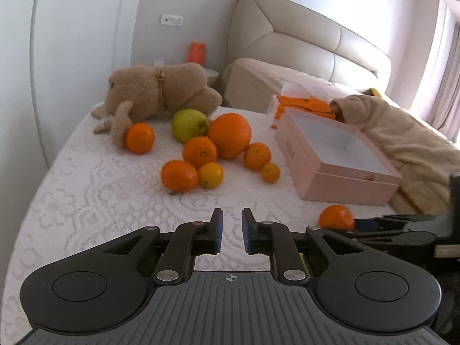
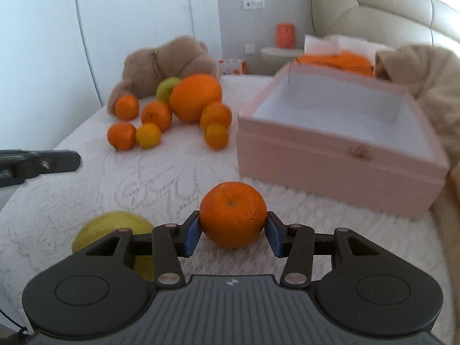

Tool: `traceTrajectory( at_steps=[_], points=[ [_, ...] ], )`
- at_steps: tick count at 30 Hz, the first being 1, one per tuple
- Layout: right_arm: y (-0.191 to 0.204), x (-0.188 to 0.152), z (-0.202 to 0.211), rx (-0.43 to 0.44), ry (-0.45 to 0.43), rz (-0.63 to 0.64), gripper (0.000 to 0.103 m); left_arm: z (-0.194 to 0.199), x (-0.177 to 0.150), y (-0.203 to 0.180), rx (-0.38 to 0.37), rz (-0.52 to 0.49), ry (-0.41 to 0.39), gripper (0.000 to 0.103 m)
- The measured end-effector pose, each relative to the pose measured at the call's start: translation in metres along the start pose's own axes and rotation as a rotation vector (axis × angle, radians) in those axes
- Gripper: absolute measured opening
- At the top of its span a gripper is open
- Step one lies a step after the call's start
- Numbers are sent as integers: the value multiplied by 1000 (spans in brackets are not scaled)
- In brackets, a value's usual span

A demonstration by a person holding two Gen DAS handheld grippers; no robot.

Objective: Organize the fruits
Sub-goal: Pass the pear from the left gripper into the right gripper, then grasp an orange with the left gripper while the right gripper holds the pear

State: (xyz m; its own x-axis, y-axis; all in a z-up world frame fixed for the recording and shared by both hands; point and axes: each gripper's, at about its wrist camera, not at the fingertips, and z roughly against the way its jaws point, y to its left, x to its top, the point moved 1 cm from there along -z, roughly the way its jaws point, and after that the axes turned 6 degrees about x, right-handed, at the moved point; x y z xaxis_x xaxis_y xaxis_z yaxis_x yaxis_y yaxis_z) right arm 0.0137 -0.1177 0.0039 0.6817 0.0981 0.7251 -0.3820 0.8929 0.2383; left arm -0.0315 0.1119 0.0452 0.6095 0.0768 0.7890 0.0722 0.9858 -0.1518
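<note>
Right now the pink box [image 2: 339, 155] on the white bedspread [image 2: 161, 184] looks empty to me. My right claw [image 2: 233, 231] points downward, its blue pads pressed on an orange [image 2: 233, 217] just before the box. My left claw [image 1: 232, 231] is closed on nothing. Only the right camera shows me a yellow-green fruit [image 2: 112, 228] beside that claw.

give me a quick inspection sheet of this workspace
surface: white lace cover on a bed
job's things: pile of oranges with a green apple; open pink box, nothing in it; a yellow-green fruit lies near
clutter: plush toy, beige blanket
grippers: left gripper shut, holding nothing; right gripper shut on an orange
cables: nothing seen
surroundings: padded headboard, wall sockets
</note>
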Motion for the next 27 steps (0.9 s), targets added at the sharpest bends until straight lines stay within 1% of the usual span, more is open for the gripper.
traceTrajectory(
  at_steps=[3,5,6,9,10,11,13,15,17,18,19,21,23,24,25,27],
  points=[
    [-1,0,1,3,10,-2,49,-3,-3,-5,13,-13,17,18],
    [5,-1,3,5,13,9,53,-6,-5,-5,25,-7,24,19],
    [8,0,5,8,12,23,55,-8,-5,-4,30,0,29,19],
    [23,2,22,19,-21,87,56,-10,-6,4,54,29,40,19],
    [27,3,28,39,-35,101,60,-10,-6,8,63,42,40,19],
    [32,4,35,63,-50,113,60,-10,-6,11,70,55,40,19],
    [41,5,43,133,-52,137,67,-10,-5,16,84,77,37,19],
    [53,2,45,212,-30,166,67,-9,-4,21,101,90,35,19],
    [65,-4,37,266,24,197,67,-9,-3,23,112,95,36,19],
    [71,-7,31,269,51,209,68,-9,-3,23,117,95,37,19],
    [76,-10,26,241,51,225,72,-9,-3,23,120,94,37,19],
    [83,-15,13,169,67,265,72,-9,-2,23,121,90,39,19],
    [82,-16,2,168,100,246,70,-10,-2,21,121,83,41,19],
    [79,-16,-4,172,109,231,68,-10,-2,20,121,80,42,19],
    [78,-18,-4,175,89,236,67,-11,-2,19,121,76,44,19],
    [78,-15,-4,172,79,227,66,-12,-2,16,119,70,48,19]
  ],
)
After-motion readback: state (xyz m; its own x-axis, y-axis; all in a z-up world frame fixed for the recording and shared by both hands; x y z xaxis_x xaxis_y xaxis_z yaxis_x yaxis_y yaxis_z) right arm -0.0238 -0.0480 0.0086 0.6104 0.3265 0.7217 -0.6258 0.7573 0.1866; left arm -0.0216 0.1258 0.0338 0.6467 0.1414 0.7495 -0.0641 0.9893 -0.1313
